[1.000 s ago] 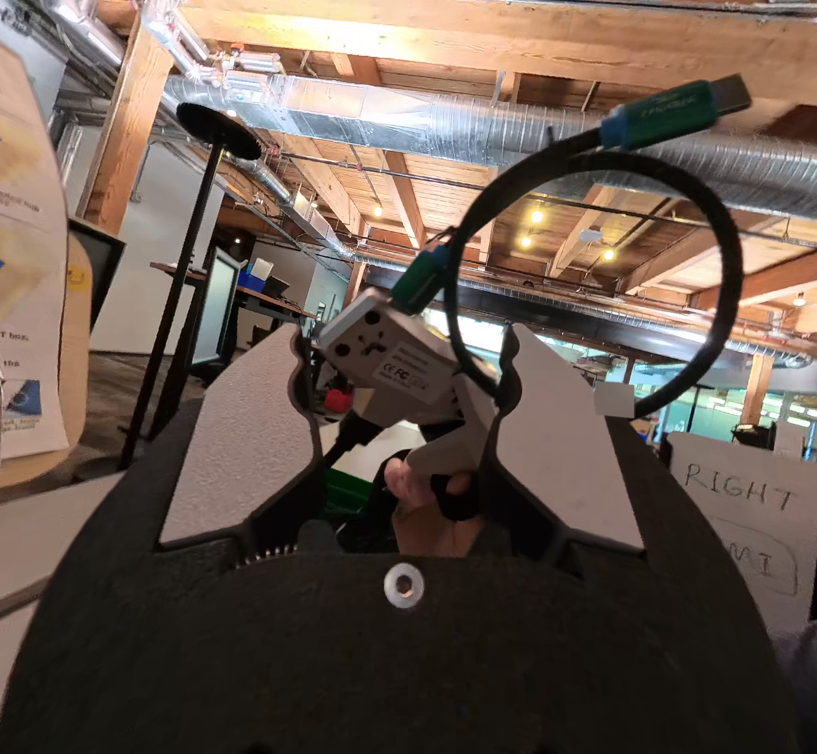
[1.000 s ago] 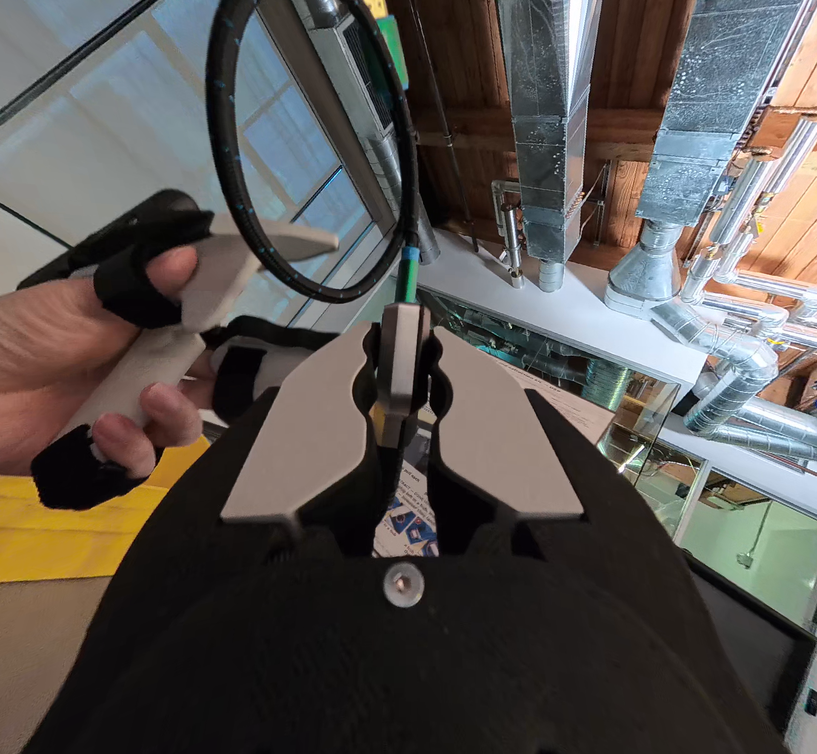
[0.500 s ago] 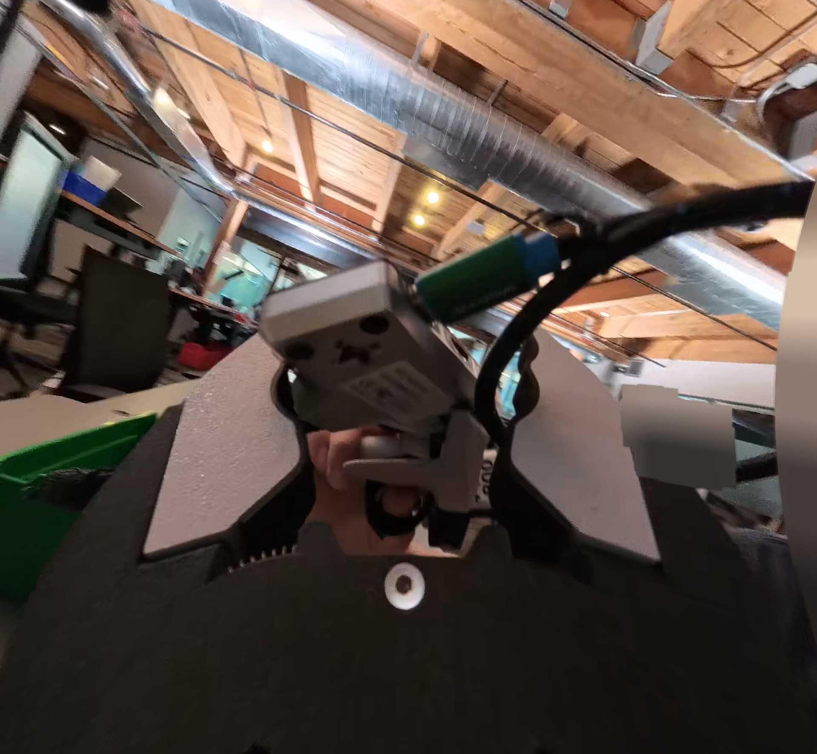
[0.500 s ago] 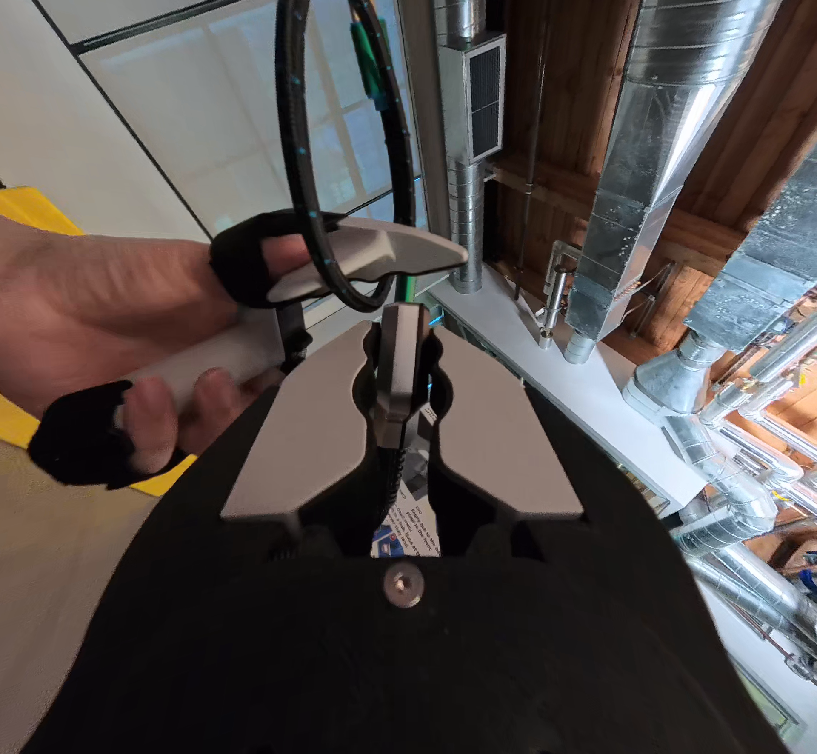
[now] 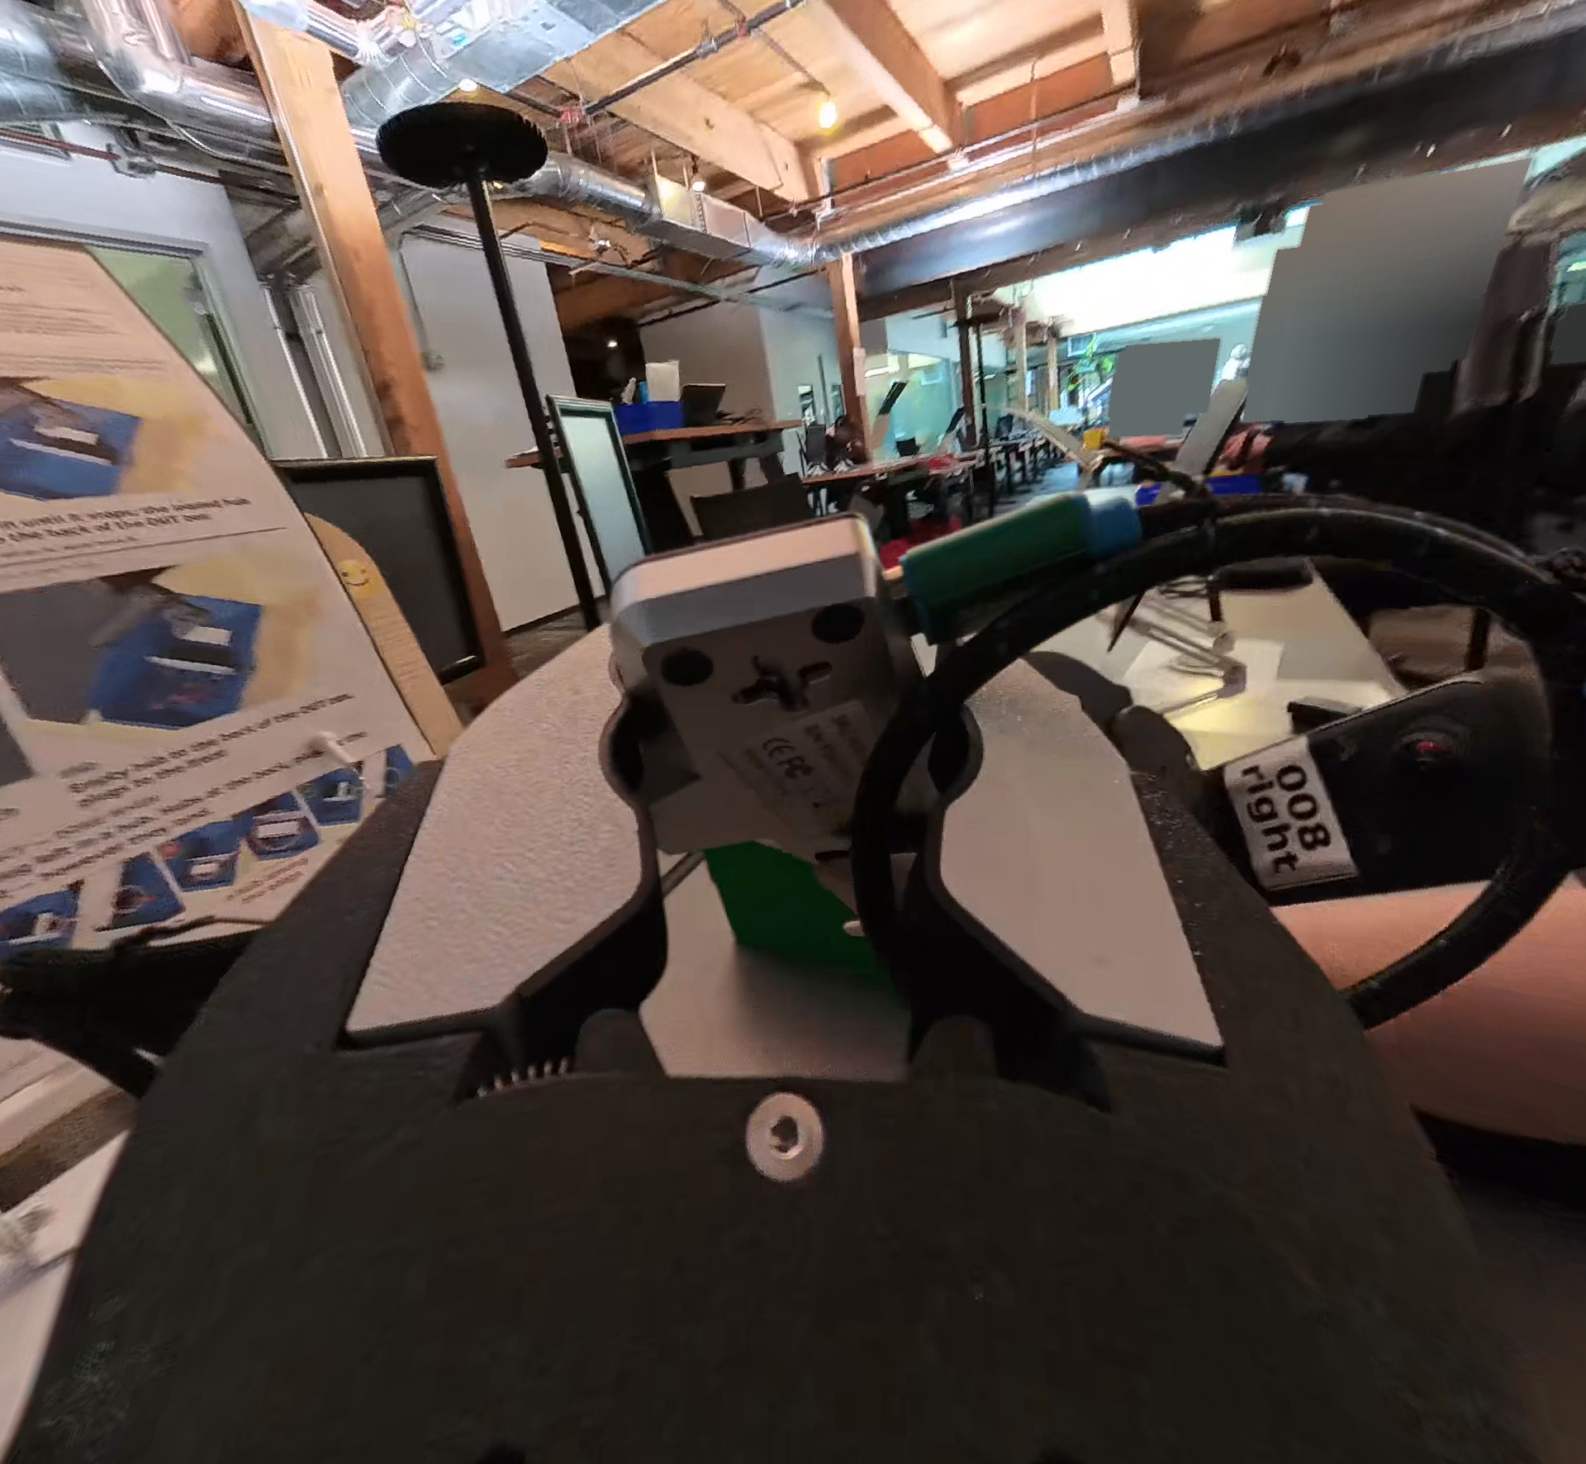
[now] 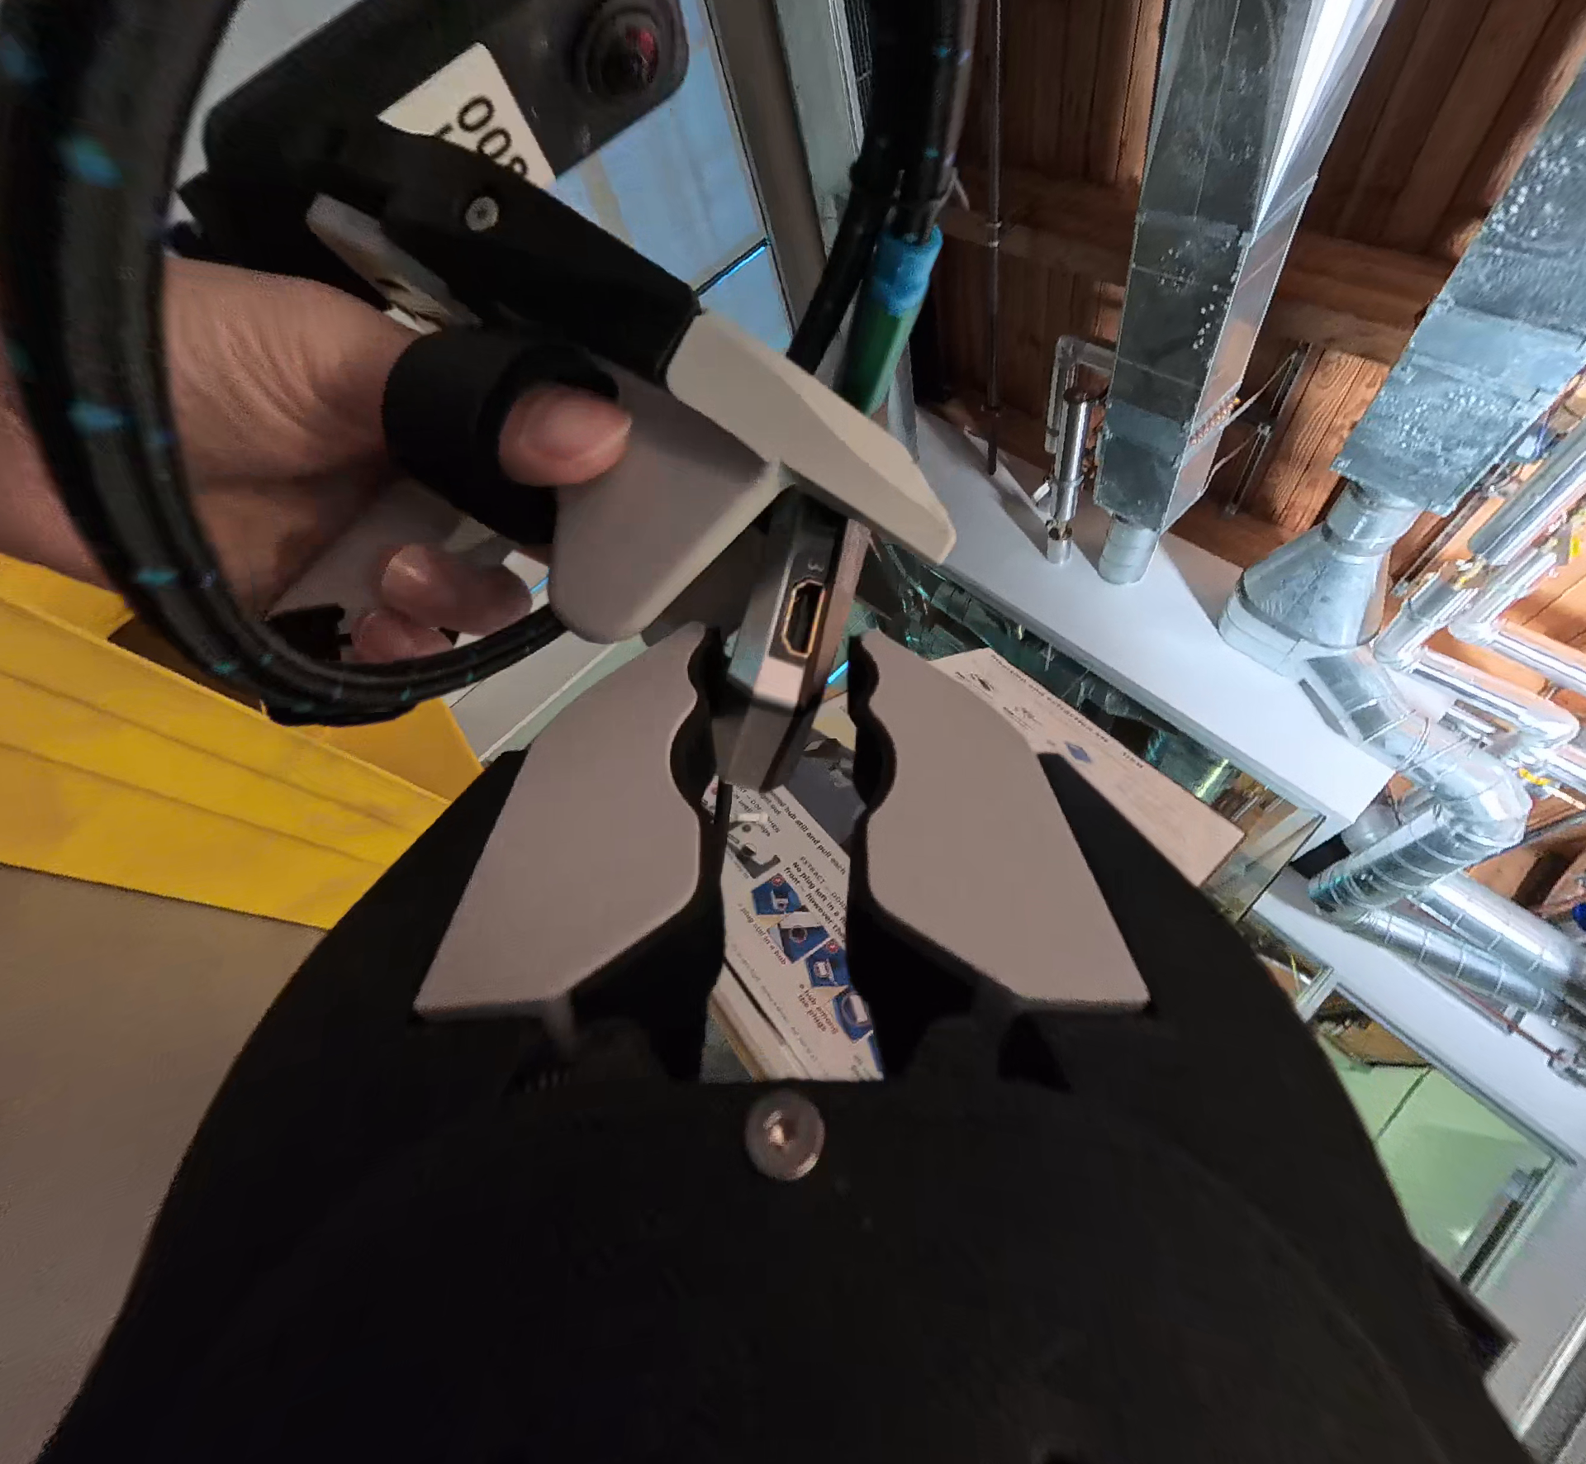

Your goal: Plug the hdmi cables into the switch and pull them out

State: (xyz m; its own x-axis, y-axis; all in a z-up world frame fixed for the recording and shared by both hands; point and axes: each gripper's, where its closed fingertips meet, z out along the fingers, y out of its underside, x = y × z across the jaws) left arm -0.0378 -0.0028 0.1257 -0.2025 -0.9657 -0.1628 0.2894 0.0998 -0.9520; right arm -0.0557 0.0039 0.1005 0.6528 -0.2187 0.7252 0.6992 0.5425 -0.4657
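Evidently the left hand-held gripper [image 5: 794, 770] clamps the switch [image 5: 755, 659]; the right hand-held gripper [image 6: 777, 702] stands slightly parted around its edge.

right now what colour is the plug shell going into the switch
Green with a blue collar, on the plug at the switch; clearest in the left wrist view.

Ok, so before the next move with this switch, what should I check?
1. Left hand-held gripper clamps the switch: ok.
2. Right hand-held gripper is open, with its jaws apart around the switch's end: ok.
3. Green plug is in the switch: ok, though fully seated cannot tell.
4. Empty port faces the right wrist view: ok.
5. Black cable is clear of the fingers: not ok, the loop crosses the left ones.
6. Cable's free plug located: cannot tell.
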